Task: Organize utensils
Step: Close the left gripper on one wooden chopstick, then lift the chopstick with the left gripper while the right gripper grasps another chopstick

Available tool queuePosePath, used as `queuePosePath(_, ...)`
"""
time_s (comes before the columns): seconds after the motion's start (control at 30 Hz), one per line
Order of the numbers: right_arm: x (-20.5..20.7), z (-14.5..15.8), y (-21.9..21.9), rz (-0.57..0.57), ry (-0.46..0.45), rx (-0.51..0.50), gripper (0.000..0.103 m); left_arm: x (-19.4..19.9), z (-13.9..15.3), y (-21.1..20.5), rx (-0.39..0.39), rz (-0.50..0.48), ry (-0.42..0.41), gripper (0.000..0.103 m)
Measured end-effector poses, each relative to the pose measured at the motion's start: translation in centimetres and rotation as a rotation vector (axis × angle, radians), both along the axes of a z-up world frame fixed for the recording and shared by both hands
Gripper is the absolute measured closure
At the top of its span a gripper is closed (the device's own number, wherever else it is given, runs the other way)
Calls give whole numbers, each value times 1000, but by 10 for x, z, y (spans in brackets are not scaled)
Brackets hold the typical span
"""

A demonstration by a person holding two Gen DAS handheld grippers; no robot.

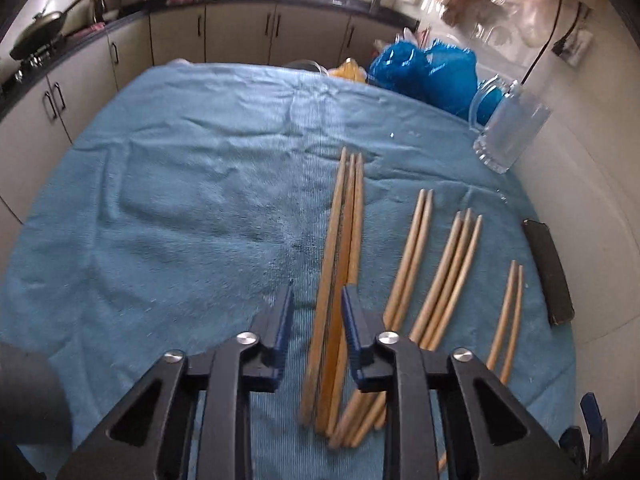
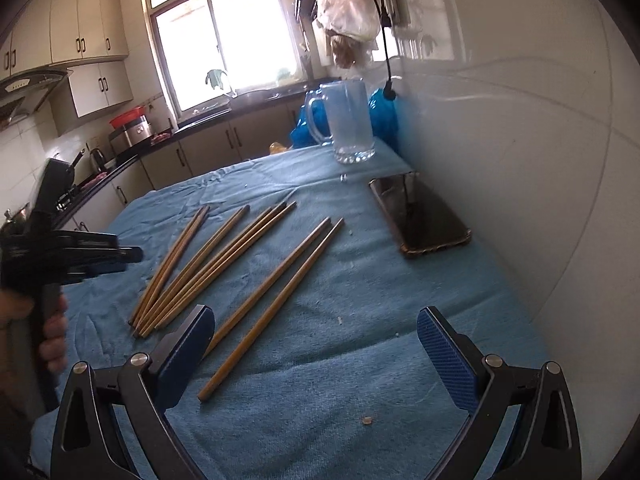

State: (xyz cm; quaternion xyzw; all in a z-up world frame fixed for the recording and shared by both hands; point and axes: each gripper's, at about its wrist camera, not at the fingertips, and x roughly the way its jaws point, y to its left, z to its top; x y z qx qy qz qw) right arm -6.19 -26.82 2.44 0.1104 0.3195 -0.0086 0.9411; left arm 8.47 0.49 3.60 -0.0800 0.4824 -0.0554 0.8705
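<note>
Towel (image 1: 160, 184): blue, spread over the table, probably to stop round sticks rolling. The left half is bare.

Left gripper (image 1: 317, 292): pointed steeply down over the leftmost bundle of chopsticks (image 1: 348, 208). The jaws are narrowed round it. The right pad looks against the wood and a gap shows at the left pad, so I read it as not yet clamped. In the right wrist view the sticks all lie flat on the cloth.

Remaining chopsticks, moving right: a pair (image 1: 416, 240), a group of three (image 1: 456, 264) and a second pair (image 1: 510, 312). All lie on the towel and fan out from the near edge. The groups are separate, so sorting looks partly done.

Right gripper (image 2: 316, 314): fingers spread wide with nothing between them, low over the near towel. The rightmost pair (image 2: 280, 280) lies just beside its left finger, likely the next pick.

Far right: glass mug (image 2: 348, 120), upright and empty, a plausible holder for the sticks. Phone (image 2: 420, 216): flat on the towel along the wall, clear of the work.
</note>
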Motion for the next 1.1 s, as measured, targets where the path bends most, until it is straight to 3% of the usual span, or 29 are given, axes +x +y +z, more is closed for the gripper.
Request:
queuePosePath(0.1,5,-3,0,10,5,12,0,6,-10,-3,1,-18,23,85)
queuePosePath(0.2,11,-5,1,19,8,20,0,11,-18,-5,11,-26,43,96)
queuePosePath(0.5,18,-7,7,39,25,23,0,12,-18,-10,53,-41,37,97)
queuePosePath(0.7,31,-14,-1,43,95,87,5,-15,-15,5,28,-12,106,97)
queuePosePath(0.9,49,-22,-4,54,162,99,19,-71,-12,22,28,-30,138,97)
queuePosePath(1.1,86,-34,0,51,269,54,41,-110,-13,38,-18,-41,140,97)
